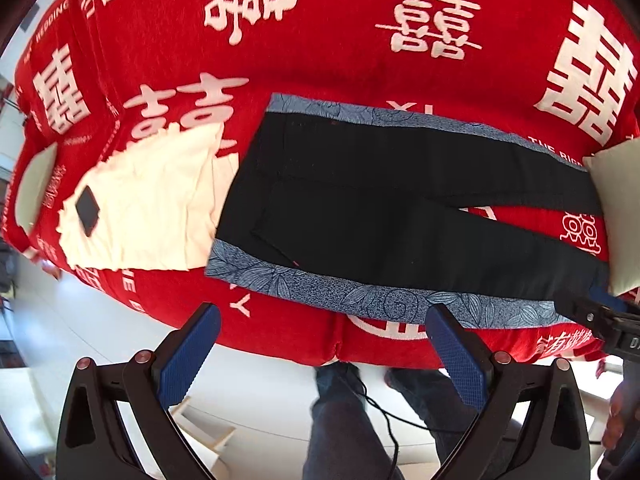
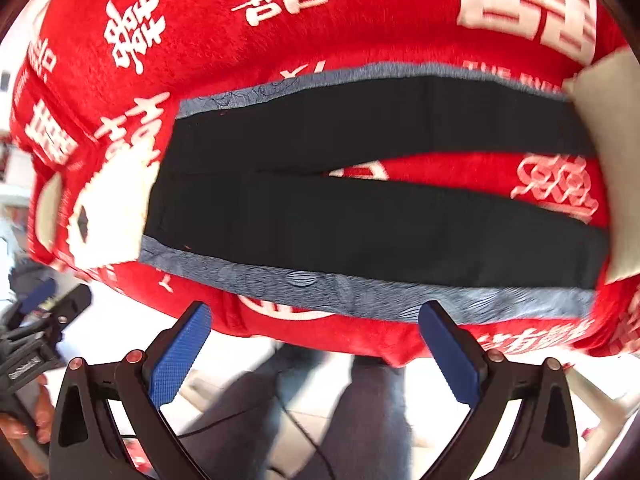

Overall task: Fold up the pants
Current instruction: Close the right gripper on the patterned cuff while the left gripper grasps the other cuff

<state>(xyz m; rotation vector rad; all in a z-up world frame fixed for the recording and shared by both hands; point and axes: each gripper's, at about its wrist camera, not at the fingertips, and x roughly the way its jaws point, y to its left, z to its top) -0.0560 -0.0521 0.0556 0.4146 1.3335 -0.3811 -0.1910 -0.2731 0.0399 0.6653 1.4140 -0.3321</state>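
Observation:
Black pants (image 1: 380, 204) with blue patterned side stripes lie flat on a red blanket (image 1: 320, 40), waist to the left, legs spread in a narrow V to the right. In the right wrist view the same pants (image 2: 360, 216) fill the middle. My left gripper (image 1: 324, 348) hangs open above the bed's near edge, short of the near stripe, nothing between its blue pads (image 1: 188, 360). My right gripper (image 2: 316, 344) is open too, just short of the near stripe (image 2: 360, 292). The right tool's black body (image 1: 604, 320) shows at the left view's right edge.
A folded white garment (image 1: 152, 208) with a dark patch lies left of the waist. A pale cushion (image 1: 620, 208) covers the leg ends at the right; another pale pad (image 1: 36, 188) sits at far left. Below, a person's legs (image 1: 344, 420) stand on a light floor with a cable.

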